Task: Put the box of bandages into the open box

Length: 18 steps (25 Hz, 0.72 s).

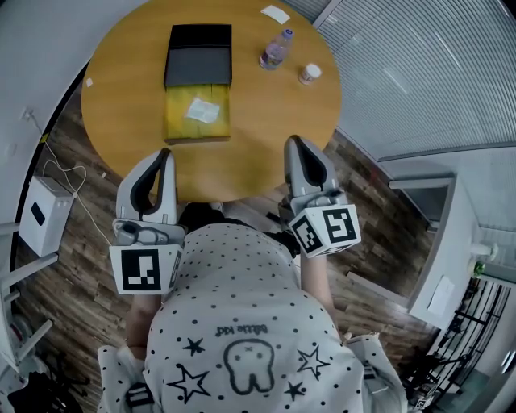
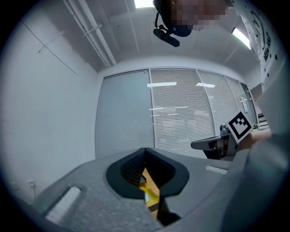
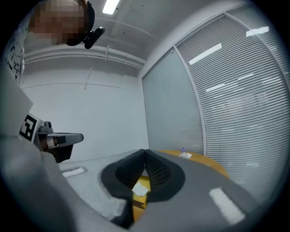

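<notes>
Left tongs (image 1: 167, 153) and right tongs (image 1: 293, 143) both clamped shut, empty, level at near worktop (image 1: 274, 121) edge: parked, nothing to carry. White pack (image 1: 201, 110), probably bandages, lies inside open box (image 1: 179, 123), far-left worktop.

You've got bright, even light from the ceiling strips (image 2: 144, 3) overhead; the desk (image 1: 266, 121) carries only soft shadows. Both gripper views bulge and darken toward their round edges, and your close-up fingers (image 3: 158, 174) blur slightly.

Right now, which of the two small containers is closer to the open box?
The clear bottle; the short white jar sits farther right of the open box.
</notes>
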Each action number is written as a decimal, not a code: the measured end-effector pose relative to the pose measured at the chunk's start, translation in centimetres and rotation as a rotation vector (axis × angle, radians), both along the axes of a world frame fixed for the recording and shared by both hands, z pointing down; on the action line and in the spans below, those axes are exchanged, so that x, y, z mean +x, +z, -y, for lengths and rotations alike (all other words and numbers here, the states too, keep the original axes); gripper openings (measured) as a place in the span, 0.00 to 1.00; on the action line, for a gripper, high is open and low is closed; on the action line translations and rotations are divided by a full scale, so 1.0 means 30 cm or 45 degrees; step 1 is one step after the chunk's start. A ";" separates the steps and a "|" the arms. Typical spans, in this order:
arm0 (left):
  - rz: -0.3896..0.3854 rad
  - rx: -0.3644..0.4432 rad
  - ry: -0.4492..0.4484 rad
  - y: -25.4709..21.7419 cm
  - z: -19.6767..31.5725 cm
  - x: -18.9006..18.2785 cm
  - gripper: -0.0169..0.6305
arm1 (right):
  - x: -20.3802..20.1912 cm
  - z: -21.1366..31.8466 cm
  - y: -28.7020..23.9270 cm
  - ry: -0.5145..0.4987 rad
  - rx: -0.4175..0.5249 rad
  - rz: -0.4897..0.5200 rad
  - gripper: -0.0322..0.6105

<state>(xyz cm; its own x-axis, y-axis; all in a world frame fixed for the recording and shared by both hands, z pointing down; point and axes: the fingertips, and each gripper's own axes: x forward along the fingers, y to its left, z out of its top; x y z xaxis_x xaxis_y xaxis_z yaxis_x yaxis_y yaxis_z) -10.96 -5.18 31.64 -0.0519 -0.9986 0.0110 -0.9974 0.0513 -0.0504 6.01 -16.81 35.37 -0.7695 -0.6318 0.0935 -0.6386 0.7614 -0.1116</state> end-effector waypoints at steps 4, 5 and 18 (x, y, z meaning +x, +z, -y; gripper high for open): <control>0.023 0.004 -0.002 0.009 -0.002 -0.001 0.04 | -0.005 0.004 0.007 -0.014 -0.005 0.001 0.06; 0.022 -0.001 -0.004 0.013 0.000 0.000 0.04 | -0.005 0.006 0.008 -0.016 -0.008 0.001 0.06; 0.017 -0.029 -0.016 0.023 0.030 0.017 0.04 | 0.009 0.030 0.024 -0.046 -0.038 0.008 0.06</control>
